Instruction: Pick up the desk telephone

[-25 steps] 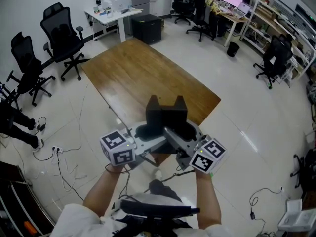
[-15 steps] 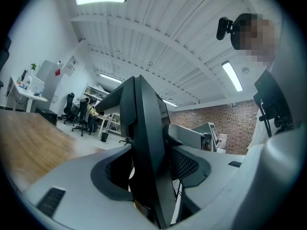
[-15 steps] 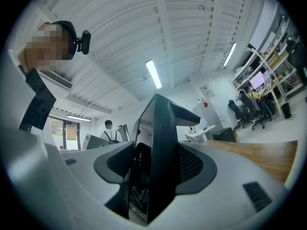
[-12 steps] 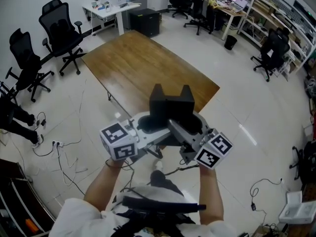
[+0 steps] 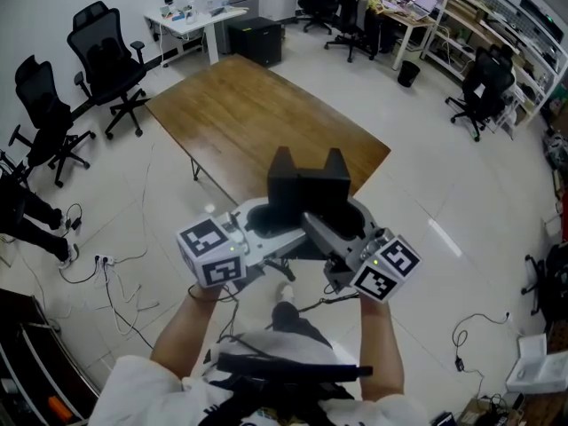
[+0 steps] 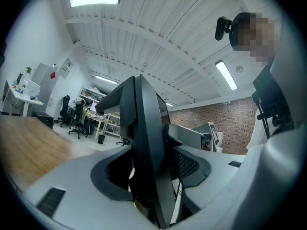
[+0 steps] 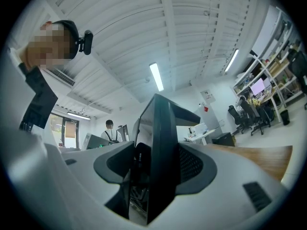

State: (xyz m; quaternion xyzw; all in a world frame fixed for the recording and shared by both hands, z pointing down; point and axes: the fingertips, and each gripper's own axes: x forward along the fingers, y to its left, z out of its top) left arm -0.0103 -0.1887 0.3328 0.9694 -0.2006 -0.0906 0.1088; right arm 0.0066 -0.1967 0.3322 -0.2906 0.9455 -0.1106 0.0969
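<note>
The left gripper [image 5: 266, 231] and right gripper [image 5: 348, 231], jaws partway apart, each clamp one side of the black telephone [image 5: 308, 189], which stands upright in the air between them, held clear of the wooden table [image 5: 248, 114] just beyond, with office chairs [image 5: 111, 60] farther back.

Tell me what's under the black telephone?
The black desk telephone is held up by the left tool and right tool. Around it show the near corner of the brown wooden table and white floor. The spot straight below is covered by telephone and tools.
</note>
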